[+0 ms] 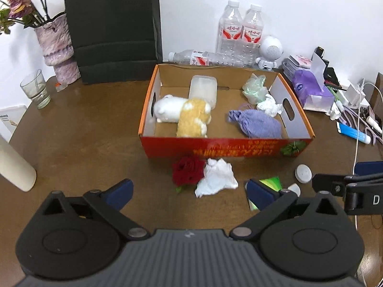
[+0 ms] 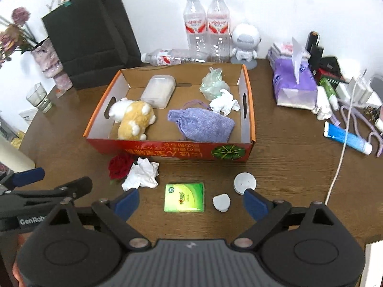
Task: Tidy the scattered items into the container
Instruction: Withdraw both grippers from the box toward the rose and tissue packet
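Obs., L to R across the brown table (image 2: 287, 167).

Far L: glass tumbler (image 1: 36, 88), purple vase (image 1: 57, 45) w/ dried flowers, black paper bag (image 1: 112, 28) against the wall. White cylinder (image 1: 14, 165) at the L edge, nearer me.

L gripper (image 1: 189, 191): fingers spread wide, nothing btwn the blue pads, hovering above the table short of the box. Just beyond its gap lie a red rose (image 1: 188, 171) and a crumpled white tissue (image 1: 216, 178), touching each other, both just outside the box's near wall.

Centre: orange cardboard box (image 2: 167, 151), open top. Inside, L to R: white plush (image 2: 118, 110) and tan plush (image 2: 134, 122) pressed together at the L end; clear plastic tub (image 2: 158, 91) behind them; purple drawstring pouch (image 2: 203, 126) near the front R; a 2nd crumpled tissue (image 2: 223, 104) and a pale green bag (image 2: 213, 81) toward the back R corner.

R gripper (image 2: 190, 202): fingers also wide apart, holding nothing. Green packet (image 2: 184, 197) lies flat on the table btwn its pads, not touched. Just R of it a small grey-white lump (image 2: 221, 202), then a white round disc (image 2: 244, 183), partly behind the R pad.

Behind the box: one water bottle on its side (image 2: 172, 57), two upright bottles (image 2: 207, 28), white robot figure (image 2: 245, 43).

Far R: purple tissue pack (image 2: 294, 83), blue tube (image 2: 347, 138), white cable (image 2: 340, 162), misc. clutter too small to ID.
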A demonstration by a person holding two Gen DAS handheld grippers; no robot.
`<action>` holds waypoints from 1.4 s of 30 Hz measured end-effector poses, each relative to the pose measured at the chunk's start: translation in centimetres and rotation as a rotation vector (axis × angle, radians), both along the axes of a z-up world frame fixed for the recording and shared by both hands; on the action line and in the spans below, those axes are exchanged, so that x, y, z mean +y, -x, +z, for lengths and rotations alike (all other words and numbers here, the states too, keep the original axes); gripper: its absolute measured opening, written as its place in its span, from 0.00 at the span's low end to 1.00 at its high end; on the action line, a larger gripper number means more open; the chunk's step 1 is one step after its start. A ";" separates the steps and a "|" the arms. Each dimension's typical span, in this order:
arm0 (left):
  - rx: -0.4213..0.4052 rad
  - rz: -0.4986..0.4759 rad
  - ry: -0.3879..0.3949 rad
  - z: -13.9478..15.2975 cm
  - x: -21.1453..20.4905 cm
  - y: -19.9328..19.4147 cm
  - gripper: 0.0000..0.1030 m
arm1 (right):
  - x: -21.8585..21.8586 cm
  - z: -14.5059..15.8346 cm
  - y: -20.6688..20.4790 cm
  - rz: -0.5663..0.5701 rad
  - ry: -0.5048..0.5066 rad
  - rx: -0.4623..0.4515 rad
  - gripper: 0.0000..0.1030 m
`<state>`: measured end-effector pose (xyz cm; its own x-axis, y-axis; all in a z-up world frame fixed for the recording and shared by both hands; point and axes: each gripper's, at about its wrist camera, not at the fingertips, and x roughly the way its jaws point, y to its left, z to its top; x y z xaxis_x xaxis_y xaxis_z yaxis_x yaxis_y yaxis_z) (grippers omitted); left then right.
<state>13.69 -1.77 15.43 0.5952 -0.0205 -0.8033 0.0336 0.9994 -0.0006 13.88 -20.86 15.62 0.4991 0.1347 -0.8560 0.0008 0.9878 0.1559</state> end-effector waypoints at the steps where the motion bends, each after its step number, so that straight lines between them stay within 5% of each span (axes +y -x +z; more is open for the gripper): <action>1: -0.019 0.011 0.000 0.0 0.1 0.6 1.00 | 0.1 0.0 0.5 -0.003 0.013 -0.012 0.91; 8: -0.264 0.036 -0.029 -0.6 0.1 6.1 1.00 | 0.3 0.0 5.2 -0.016 0.001 -0.187 0.91; 15: -0.362 0.067 -0.016 -4.0 0.6 11.0 1.00 | 0.0 -2.9 10.0 -0.042 -0.047 -0.343 0.95; 24: -0.462 -0.050 -0.028 -9.8 0.5 17.2 1.00 | 0.0 -9.3 15.8 -0.068 -0.052 -0.481 1.00; 29: -0.418 -0.002 -0.030 -12.4 1.3 18.8 1.00 | 0.1 -13.2 18.6 -0.100 -0.086 -0.535 1.00; 32: -0.423 -0.003 0.008 -13.0 1.8 19.8 1.00 | 0.7 -14.8 19.5 -0.117 -0.020 -0.528 1.00; 42: -0.307 -0.004 0.051 -15.0 1.6 18.5 1.00 | 1.1 -16.6 19.9 -0.080 -0.013 -0.529 1.00</action>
<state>-4.76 -0.19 0.42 0.8098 -0.0588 -0.5838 0.0435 0.9982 -0.0402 -6.07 -19.75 -1.00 0.8709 0.0872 -0.4836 -0.0057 0.9859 0.1673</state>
